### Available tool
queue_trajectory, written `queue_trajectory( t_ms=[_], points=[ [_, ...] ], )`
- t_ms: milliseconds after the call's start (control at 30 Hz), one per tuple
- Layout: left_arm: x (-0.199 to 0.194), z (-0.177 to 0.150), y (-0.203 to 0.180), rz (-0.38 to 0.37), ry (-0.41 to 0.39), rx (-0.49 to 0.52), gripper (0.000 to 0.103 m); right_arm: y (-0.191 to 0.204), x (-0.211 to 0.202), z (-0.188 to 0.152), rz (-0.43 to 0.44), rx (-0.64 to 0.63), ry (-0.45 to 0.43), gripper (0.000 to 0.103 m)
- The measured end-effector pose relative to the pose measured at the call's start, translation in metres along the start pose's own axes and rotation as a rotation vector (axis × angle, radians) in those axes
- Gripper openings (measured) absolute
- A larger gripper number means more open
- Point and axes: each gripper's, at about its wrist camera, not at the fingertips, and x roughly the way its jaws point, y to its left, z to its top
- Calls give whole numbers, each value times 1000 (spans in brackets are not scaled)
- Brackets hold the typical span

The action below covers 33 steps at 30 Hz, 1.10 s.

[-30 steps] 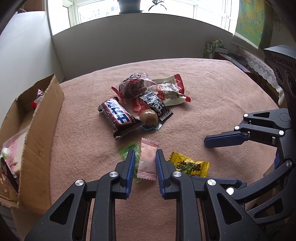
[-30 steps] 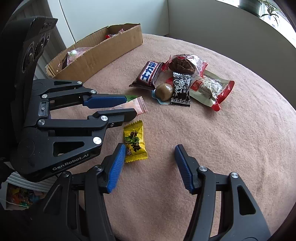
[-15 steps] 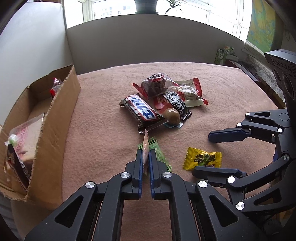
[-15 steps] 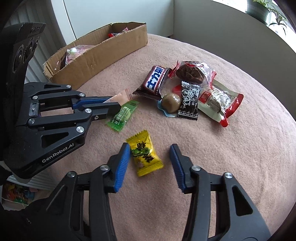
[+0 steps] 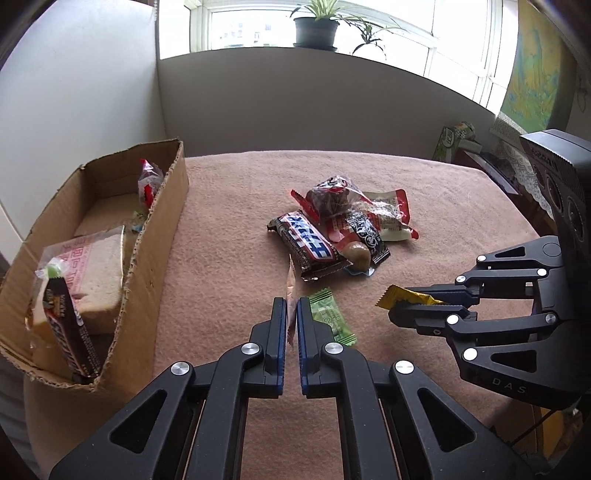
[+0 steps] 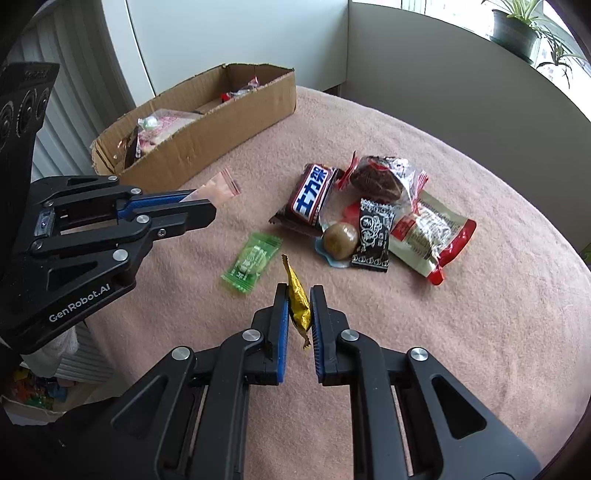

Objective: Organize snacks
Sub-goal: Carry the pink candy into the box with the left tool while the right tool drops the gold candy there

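Pink cloth (image 5: 229,206) covers the table under a window with a potted plant (image 5: 317,26), and a cardboard box (image 5: 162,221) of snacks sits at its left edge. A pink sachet (image 5: 290,284) is pinched edge-on in the nearly closed left gripper (image 5: 291,310), held above the cloth beside a green candy (image 5: 330,317). A yellow candy (image 6: 298,299) is clamped in the right gripper (image 6: 299,299), raised near the snack pile (image 6: 373,210).

Soft daylight from window (image 5: 321,26), sharp focus, fisheye-warped edges
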Motion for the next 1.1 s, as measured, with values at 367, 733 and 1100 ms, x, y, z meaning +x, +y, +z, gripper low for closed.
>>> queue_trajectory(
  t_ms=[367,733,1100],
  points=[
    [-52,24,28,55,-116,-66,5,9,-17,56,14,-48,-76,11],
    [-66,27,84,166,-141,-195,4,54,-9,120,100,-163,-127,11],
    [-71,26,110,220,-141,-274,5,85,5,148,121,-256,-133,35]
  ],
)
